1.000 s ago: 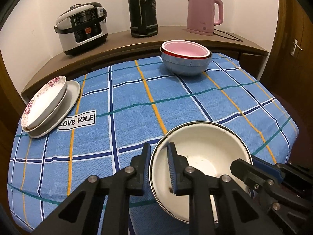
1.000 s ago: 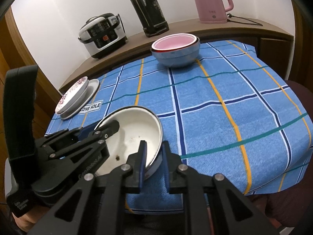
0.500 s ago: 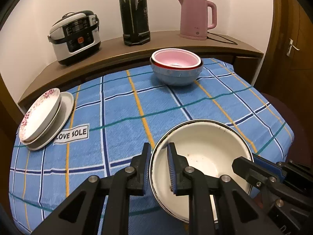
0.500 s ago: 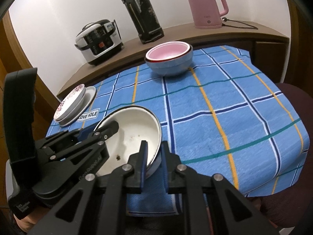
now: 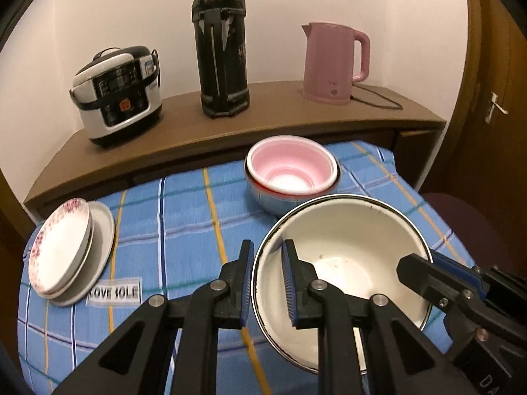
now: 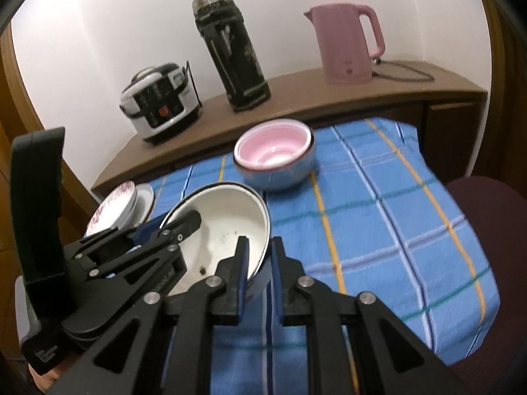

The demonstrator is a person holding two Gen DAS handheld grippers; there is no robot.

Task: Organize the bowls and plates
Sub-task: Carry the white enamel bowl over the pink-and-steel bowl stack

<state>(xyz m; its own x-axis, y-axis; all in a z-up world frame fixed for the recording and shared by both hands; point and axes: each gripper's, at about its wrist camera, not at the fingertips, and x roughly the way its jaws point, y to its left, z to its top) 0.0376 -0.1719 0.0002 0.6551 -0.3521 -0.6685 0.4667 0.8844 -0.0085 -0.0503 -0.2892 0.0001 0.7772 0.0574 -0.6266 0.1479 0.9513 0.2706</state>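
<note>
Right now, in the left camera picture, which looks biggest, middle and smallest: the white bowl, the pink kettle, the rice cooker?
1. white bowl, biggest, though it is nearest the camera, held in both grippers.
2 and 3. rice cooker and pink kettle look about alike, so I won't rank them.

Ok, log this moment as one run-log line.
left gripper: shut on white enamel bowl rim | right gripper: shut on opposite rim | bowl: off blue checked tablecloth | stacked bowls: ahead
</note>
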